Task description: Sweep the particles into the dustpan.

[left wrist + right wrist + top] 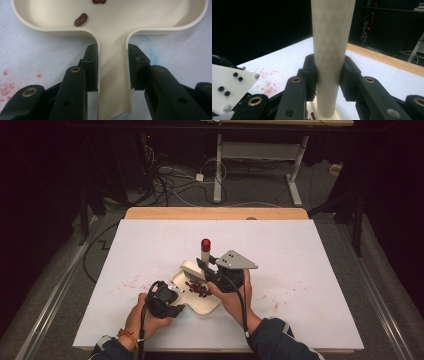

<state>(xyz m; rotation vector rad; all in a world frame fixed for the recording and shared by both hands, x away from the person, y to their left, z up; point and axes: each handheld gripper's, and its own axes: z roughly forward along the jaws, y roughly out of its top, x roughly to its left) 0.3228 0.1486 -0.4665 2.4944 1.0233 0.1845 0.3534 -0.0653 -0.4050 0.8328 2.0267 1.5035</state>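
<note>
Cream-coloured dustpan (202, 301) sits on the white tabletop (300, 270) with several red beans (199, 290) already inside, left tongs (112, 67) clamped on its handle, right tongs (329, 75) clamped on the brush handle (332, 50), so sweeping appears largely done.

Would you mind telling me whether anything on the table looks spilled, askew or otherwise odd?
Yes: pink-red stains speckle the white table cover left of the dustpan, with fainter ones at its right, like dye rubbed off the beans. The beans themselves lie inside the dustpan; none looks spilled.
</note>
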